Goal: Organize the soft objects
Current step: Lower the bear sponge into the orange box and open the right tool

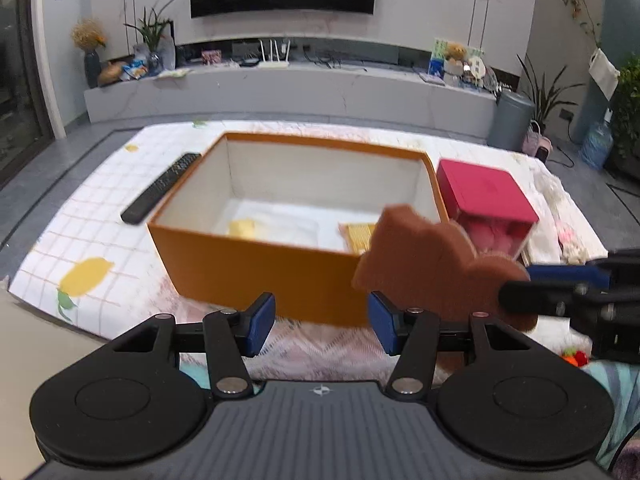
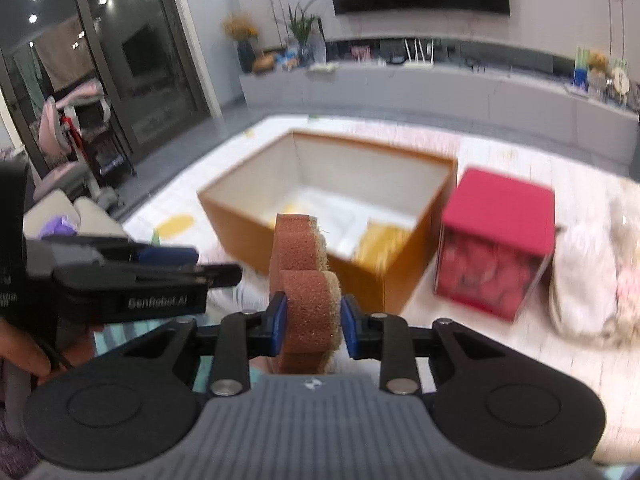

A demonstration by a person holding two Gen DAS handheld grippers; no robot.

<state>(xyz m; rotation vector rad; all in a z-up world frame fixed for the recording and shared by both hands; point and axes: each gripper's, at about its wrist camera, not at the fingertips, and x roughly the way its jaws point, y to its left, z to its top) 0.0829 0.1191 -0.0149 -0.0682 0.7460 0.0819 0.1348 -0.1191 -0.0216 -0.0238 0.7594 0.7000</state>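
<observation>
So the brown sponge (image 2: 306,280) is pinched edge-on in the right gripper (image 2: 313,326), pads squeezed onto both faces, hanging in the air just in front of the orange box (image 1: 256,264), near its right front corner. The left gripper (image 1: 322,320) is wide open with nothing in it, sitting just in front of the box too.

What I'd worry about: only the sponge's bottom lobe is gripped, so it could flop or twist out. It could also catch the box's front wall, or get let go too early and land outside.

Count: one brown sponge, one orange box, two yellow pieces (image 1: 242,227) inside the box, one red box (image 1: 486,192) right of it, one remote (image 1: 162,188) left of it.
</observation>
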